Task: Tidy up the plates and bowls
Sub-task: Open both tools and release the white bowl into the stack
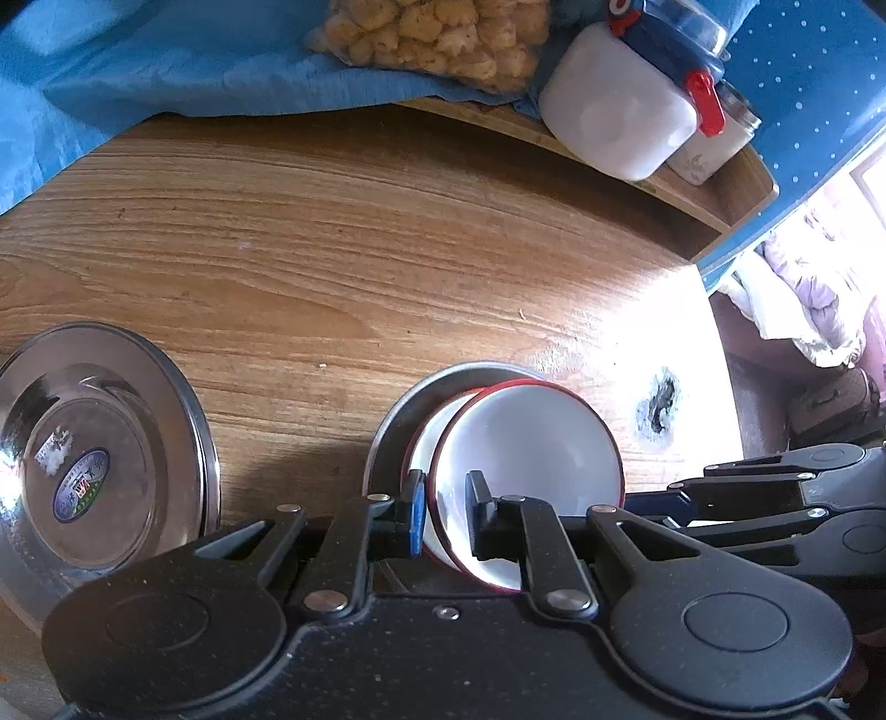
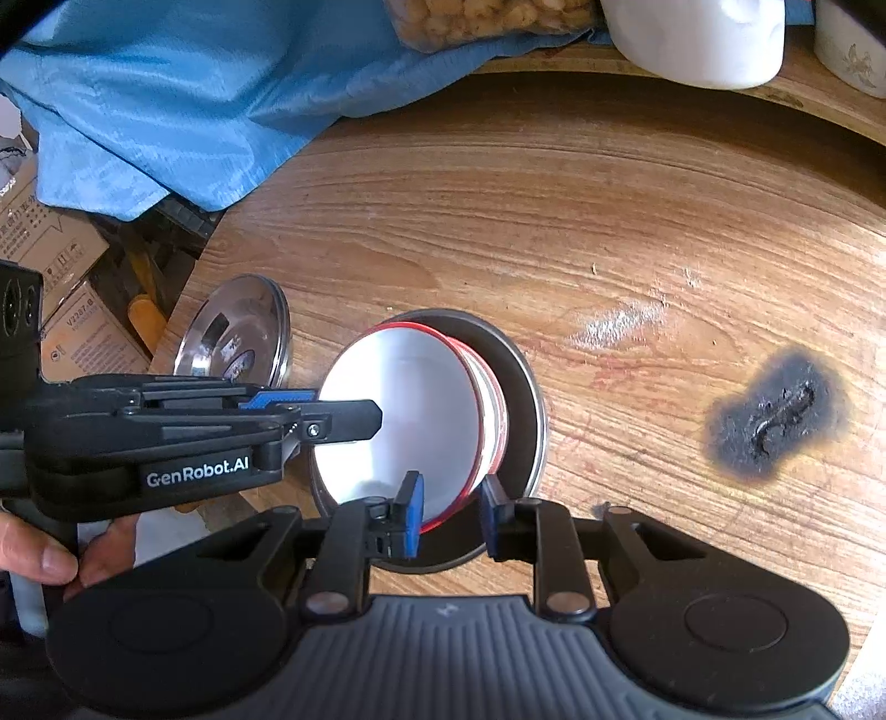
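Two white bowls with red rims sit nested and tilted on a steel plate (image 1: 398, 421) on the wooden table (image 1: 332, 249). My left gripper (image 1: 447, 512) is shut on the near rim of the top bowl (image 1: 526, 437). My right gripper (image 2: 451, 512) straddles the opposite rim of the top bowl (image 2: 398, 415), jaws slightly apart around it; a lower bowl (image 2: 493, 410) shows behind it, over the steel plate (image 2: 526, 399). The left gripper (image 2: 338, 410) also shows in the right wrist view, reaching in from the left. A second steel plate (image 1: 94, 454) lies at the table's left edge.
A burn mark (image 2: 775, 421) scars the table to the right. A shelf at the back holds a white jar (image 1: 614, 105), a snack bag (image 1: 437, 39) and blue cloth (image 1: 166, 66). Cardboard boxes (image 2: 50, 266) stand beyond the table's left edge.
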